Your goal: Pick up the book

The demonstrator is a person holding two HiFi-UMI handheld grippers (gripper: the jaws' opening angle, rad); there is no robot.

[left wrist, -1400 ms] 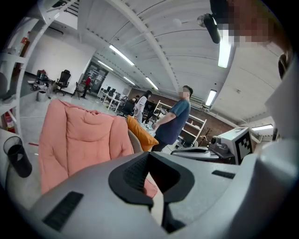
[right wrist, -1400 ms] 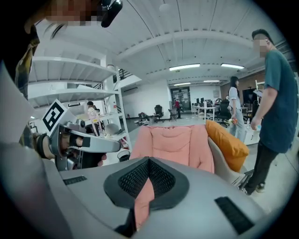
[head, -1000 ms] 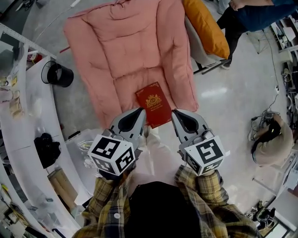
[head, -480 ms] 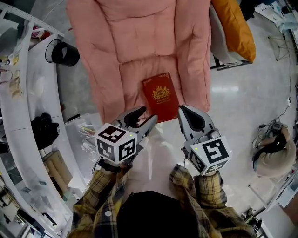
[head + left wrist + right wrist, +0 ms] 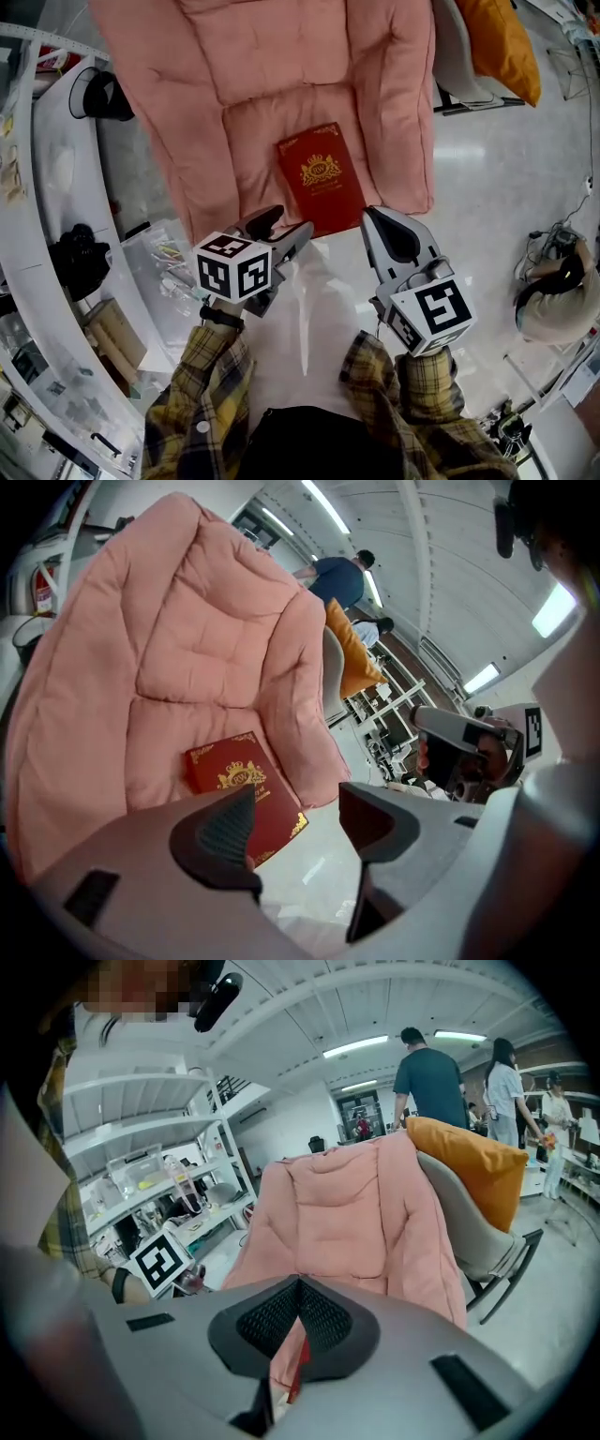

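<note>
Two grippers hover low in head view, just short of red book [image 5: 321, 178], which lies flat at centre frame on pink padded chair [image 5: 281, 75] seat. Left gripper [image 5: 286, 225] jaws apart, just been opening, nothing between; likely readying for book's near edge. Right gripper [image 5: 373, 220] jaws together, empty.

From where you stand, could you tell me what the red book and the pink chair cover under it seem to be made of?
The red book looks like a stiff cover in smooth leatherette or coated paper, stamped with a shiny gold crest and corners. The pink chair cover looks like soft, matte padded fabric: quilted seams and puffy folds.
</note>
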